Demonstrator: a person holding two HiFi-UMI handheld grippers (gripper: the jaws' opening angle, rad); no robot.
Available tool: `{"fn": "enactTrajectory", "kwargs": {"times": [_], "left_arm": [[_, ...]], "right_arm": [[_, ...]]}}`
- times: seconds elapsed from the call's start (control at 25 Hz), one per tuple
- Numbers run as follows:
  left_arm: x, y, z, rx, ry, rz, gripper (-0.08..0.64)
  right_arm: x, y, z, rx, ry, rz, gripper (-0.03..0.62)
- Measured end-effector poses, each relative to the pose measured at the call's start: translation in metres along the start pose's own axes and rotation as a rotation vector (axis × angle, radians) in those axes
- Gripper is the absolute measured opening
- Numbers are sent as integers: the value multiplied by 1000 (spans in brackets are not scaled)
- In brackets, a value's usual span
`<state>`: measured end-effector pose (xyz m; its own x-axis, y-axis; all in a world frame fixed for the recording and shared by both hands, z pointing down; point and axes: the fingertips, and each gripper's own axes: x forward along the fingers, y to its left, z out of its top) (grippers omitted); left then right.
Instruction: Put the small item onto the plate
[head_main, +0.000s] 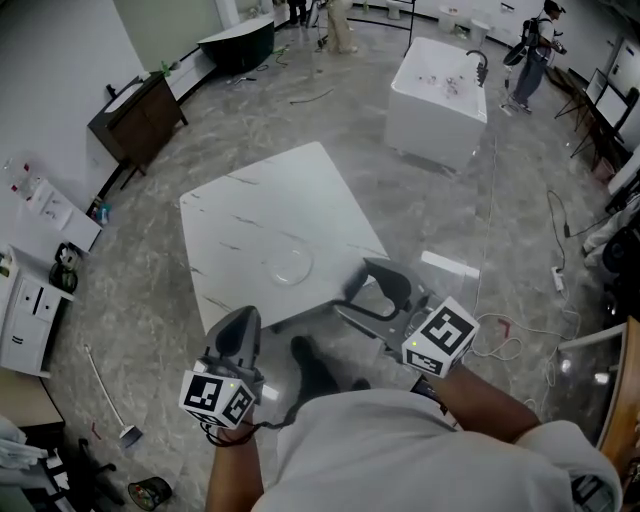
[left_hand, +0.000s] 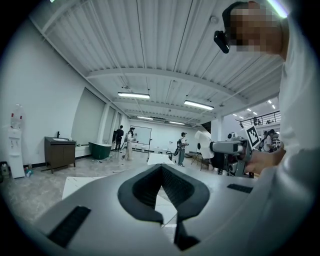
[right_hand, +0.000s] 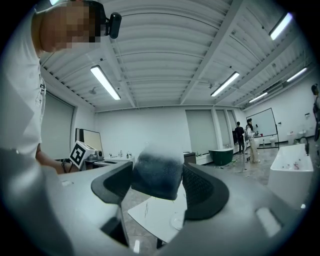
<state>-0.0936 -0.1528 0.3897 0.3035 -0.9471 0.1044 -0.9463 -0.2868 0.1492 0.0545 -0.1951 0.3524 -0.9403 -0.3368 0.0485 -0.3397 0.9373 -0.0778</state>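
Small item (right_hand: 156, 176), dark, sits clamped between the jaws of the right gripper (right_hand: 157, 184). The clear plate (head_main: 288, 266) lies below and ahead of it on the white table (head_main: 250, 205). The left gripper (left_hand: 161, 168) has its jaws pressed together on nothing.

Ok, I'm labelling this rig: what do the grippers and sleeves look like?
The left gripper and right gripper have smooth grey bodies with black ribbed fingers. Each carries a white cube with black square markers. The person wears a white short-sleeved shirt.

place: open test hall | cues: freestanding bathtub (head_main: 437, 100), vanity cabinet (head_main: 137, 120), whiteboard (left_hand: 140, 135), strip lights (right_hand: 105, 82)
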Motion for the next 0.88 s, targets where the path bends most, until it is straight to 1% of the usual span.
{"fn": "enactTrajectory", "kwargs": {"times": [0.28,0.4,0.52,0.64,0.88], "left_arm": [[57,76,7,-24,17,-19,5],[88,115,9,-47,24,-61,5],[115,152,8,-45,44,-107,5],[136,186,4,-53,61,-139,5],[161,242,-11,-84,90,-203,5]], "right_arm": [[79,-42,-8,-14,40,-25,304],[122,-69,-13,0,74,-33,304],[164,-93,-22,-6,121,-46,304],[200,-112,-41,-25,179,-71,304],[261,-127,-96,-29,311,-95,304]]}}
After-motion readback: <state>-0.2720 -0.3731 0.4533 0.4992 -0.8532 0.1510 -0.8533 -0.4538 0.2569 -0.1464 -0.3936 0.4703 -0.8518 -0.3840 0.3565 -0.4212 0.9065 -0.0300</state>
